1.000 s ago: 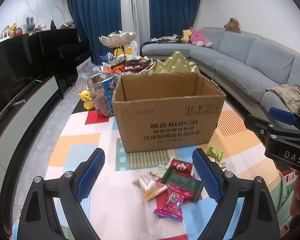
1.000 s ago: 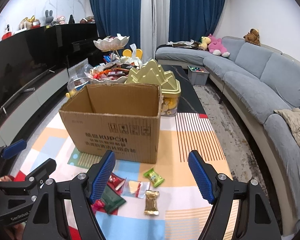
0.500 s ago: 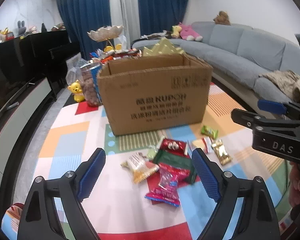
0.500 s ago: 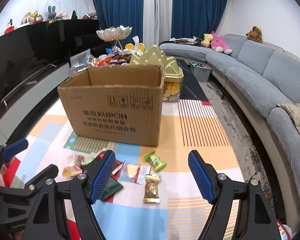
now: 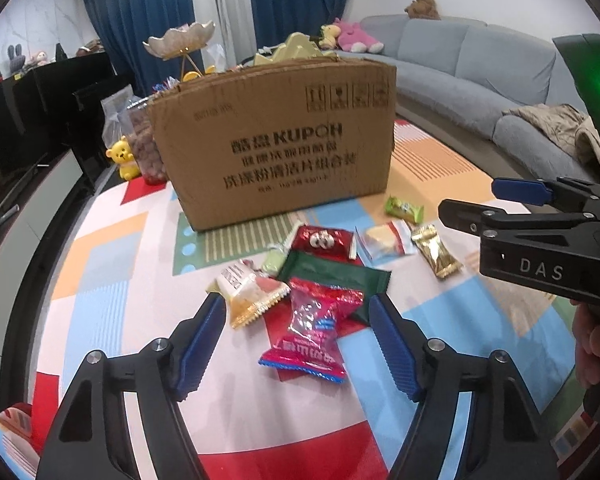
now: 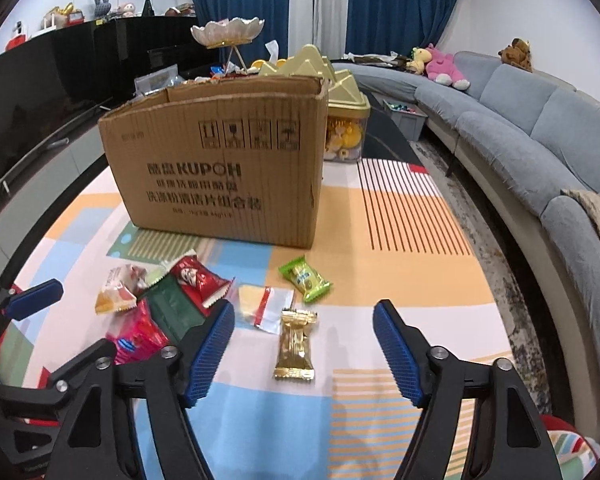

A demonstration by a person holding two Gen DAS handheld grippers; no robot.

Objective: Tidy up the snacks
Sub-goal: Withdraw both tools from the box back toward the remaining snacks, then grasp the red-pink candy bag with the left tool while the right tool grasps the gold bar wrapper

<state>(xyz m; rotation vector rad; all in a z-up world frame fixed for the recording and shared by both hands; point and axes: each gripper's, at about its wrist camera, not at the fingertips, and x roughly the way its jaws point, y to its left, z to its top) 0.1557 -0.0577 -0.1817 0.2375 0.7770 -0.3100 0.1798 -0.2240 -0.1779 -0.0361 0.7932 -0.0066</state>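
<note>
Loose snack packets lie on the colourful tablecloth [image 5: 112,280] in front of a brown cardboard box [image 5: 276,152] [image 6: 220,168]. My left gripper [image 5: 296,308] is low over the pile, its jaws closing. A pink-red candy packet [image 5: 312,328] lies between them, untouched. My right gripper [image 6: 303,312] is also closing, with a gold packet [image 6: 296,344] lying between its jaws, not pressed. Nearby are a green packet [image 6: 306,278], a clear packet with a yellow piece [image 6: 260,304], a red packet [image 5: 320,238], a dark green packet [image 5: 332,276] and an orange-white packet [image 5: 248,292].
Behind the box stand a gold-lidded tin [image 6: 346,128], a jar of nuts [image 5: 146,148], a yellow bear figure [image 5: 126,158] and a tiered dish [image 6: 228,32]. A grey sofa [image 6: 520,128] curves along the right. A person's hand [image 5: 592,344] holds the right gripper.
Both grippers have sunk toward the table and the packets look larger. The left jaws have narrowed around the pink-red packet, and the right jaws have narrowed slightly over the gold one.
</note>
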